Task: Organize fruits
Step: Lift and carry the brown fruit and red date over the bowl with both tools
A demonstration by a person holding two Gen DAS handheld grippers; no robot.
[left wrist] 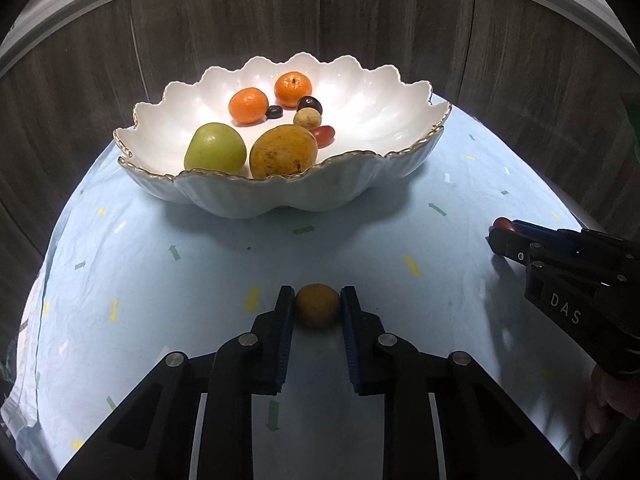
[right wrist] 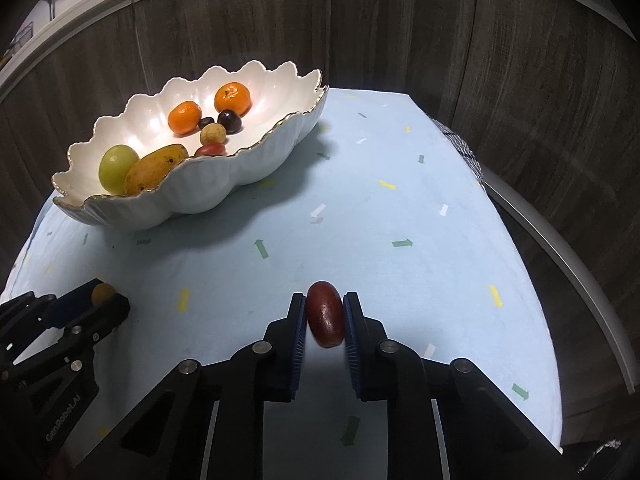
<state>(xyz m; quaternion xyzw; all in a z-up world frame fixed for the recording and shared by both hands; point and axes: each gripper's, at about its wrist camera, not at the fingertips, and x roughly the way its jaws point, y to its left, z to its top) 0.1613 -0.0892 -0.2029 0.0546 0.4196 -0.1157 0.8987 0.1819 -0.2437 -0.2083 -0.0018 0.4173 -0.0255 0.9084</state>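
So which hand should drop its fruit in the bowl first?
Probably the left. Its gripper holds the round yellow fruit pointing straight at the bowl; the right gripper, with the red fruit, sits off to the side.

1. Between the left gripper's matt black plastic jaws, with ribbed blue pads, sits a dull, matt yellow-brown fruit.
2. The right gripper pinches a glossy, smooth dark red fruit.
3. Beyond the jaws, a glazed, glossy white bowl with ribbed walls.
4. Under the jaws, a matt, slightly creased cloth.
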